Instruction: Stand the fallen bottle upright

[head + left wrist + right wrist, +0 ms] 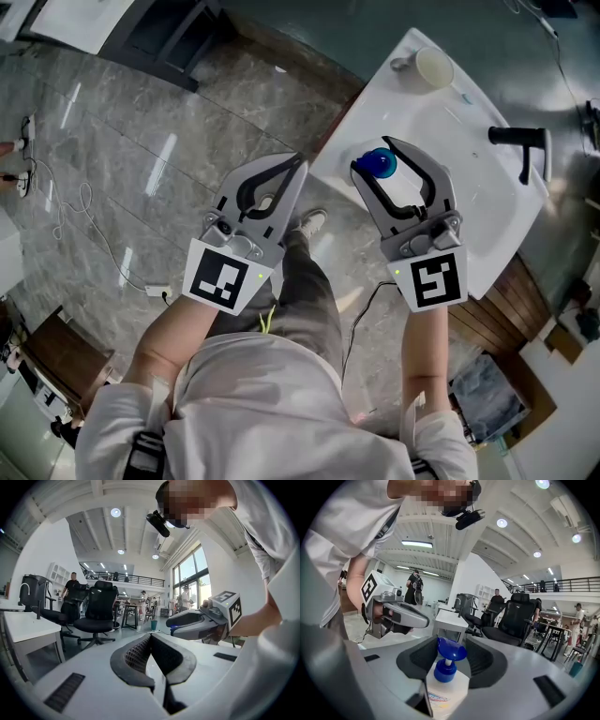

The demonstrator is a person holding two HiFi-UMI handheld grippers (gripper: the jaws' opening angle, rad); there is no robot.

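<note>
Head view: white plastic pump bottle with blue cap [380,164] sat in the right gripper [373,155] above the white basin top's [450,131] left edge, long axis along the jaws, pump toward the tips. Left gripper [300,161] hung beside it, off the edge. Left gripper view: tips together, empty. Right gripper view: jaws wide, clamped on the bottle's body.
</note>
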